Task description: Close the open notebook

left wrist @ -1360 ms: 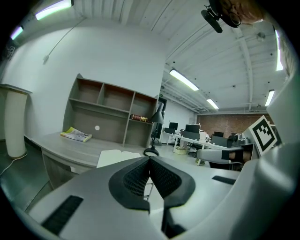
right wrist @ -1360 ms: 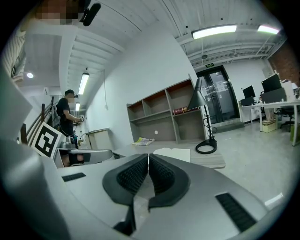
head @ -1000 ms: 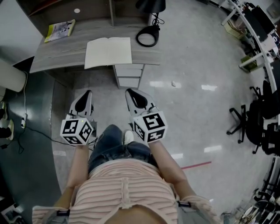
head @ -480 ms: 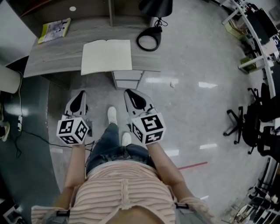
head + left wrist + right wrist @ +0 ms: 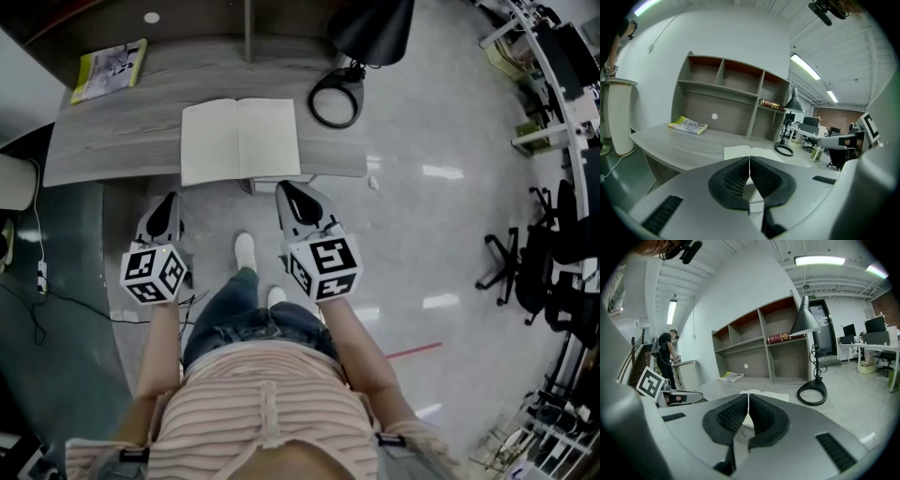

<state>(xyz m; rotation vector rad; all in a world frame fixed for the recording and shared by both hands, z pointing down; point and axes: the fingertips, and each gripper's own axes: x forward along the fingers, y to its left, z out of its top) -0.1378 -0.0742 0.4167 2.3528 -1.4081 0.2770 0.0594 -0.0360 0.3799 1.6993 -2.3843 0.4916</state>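
Person stepping closer to desk point(image 5: 112, 150), notebook point(image 5: 240, 141) lying open at near edge, untouched. Left gripper point(image 5: 171, 199) and right gripper point(image 5: 285, 189) nearing it, jaws pressed together, carrying nothing; closing not yet begun.

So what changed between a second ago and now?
The person walked up to the desk, so the left gripper and right gripper came nearer the open notebook, now close to the desk's front edge. Nothing was grasped or released. Unchanged: both grippers shut and empty, notebook lying open, booklet and lamp in place.
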